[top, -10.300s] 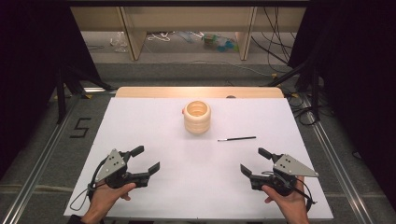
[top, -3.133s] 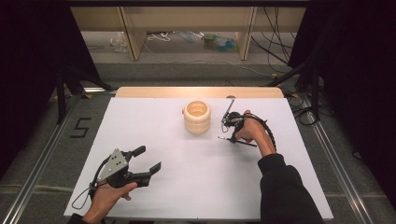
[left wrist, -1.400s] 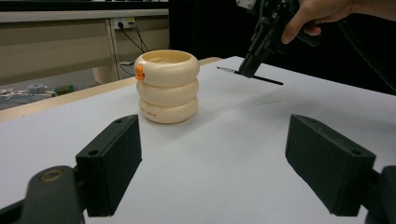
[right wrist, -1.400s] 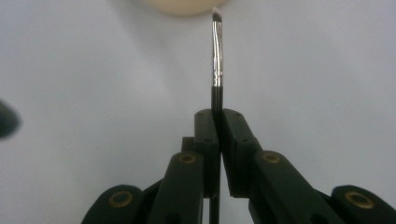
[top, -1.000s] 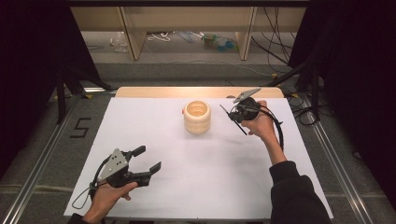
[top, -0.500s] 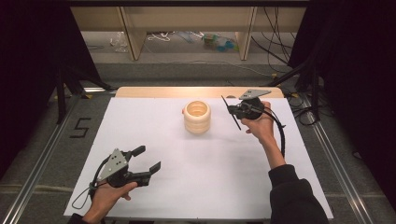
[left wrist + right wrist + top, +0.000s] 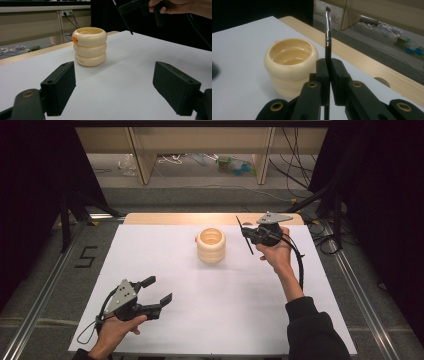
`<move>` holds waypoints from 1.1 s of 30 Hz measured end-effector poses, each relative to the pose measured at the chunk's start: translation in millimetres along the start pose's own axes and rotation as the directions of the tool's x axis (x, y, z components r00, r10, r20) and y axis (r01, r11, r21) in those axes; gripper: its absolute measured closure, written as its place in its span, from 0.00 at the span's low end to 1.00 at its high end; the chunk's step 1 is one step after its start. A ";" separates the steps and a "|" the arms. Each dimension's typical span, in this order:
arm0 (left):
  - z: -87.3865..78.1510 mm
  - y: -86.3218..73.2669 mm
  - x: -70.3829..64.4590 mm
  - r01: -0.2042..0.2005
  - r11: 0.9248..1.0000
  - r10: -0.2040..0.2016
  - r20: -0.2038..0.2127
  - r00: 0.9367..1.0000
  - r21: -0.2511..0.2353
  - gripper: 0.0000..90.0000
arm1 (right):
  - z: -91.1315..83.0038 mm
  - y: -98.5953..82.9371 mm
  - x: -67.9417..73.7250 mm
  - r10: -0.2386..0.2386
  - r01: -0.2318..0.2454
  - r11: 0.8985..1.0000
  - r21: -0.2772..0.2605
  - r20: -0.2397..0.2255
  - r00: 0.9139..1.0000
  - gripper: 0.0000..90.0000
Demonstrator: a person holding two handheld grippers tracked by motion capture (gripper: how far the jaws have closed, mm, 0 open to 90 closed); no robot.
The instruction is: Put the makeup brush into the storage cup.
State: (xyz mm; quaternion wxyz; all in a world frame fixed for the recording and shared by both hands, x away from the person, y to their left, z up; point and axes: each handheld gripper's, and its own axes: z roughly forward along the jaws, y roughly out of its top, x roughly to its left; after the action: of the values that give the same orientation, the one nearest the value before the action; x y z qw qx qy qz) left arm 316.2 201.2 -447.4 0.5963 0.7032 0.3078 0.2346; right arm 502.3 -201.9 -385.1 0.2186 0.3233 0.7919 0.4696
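A cream ribbed cup of three stacked rings stands at the back middle of the white table sheet; it also shows in the left gripper view and the right gripper view, empty inside. My right gripper is held in the air just right of the cup, shut on a thin black brush that sticks up between the jaws, bristle end up. My left gripper rests open at the front left, nothing between its jaws.
A wooden table edge runs behind the sheet. Beyond it are shelf legs and cables on the floor. A metal rail borders the left side, another the right.
The right gripper picked the brush up off the sheet, lifted it and carried it back-left toward the cup. The left gripper stayed still.
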 end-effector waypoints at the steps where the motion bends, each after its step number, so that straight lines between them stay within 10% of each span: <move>1: 0.0 0.0 -0.1 0.000 1.000 0.000 0.000 1.000 -0.001 0.21 | -0.1 0.5 0.4 0.001 -0.001 1.000 0.000 0.001 1.000 0.95; 33: 0.4 0.1 0.7 -0.012 1.000 0.012 0.003 1.000 0.001 0.21 | 0.0 12.4 2.5 0.058 -0.058 0.982 -0.179 -0.006 0.998 0.95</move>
State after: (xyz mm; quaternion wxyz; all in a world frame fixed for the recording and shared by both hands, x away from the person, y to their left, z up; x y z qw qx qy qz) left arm 317.0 201.4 -447.4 0.5949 0.7058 0.3029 0.2371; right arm 504.4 -195.8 -374.2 0.2328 0.3249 0.7368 0.5454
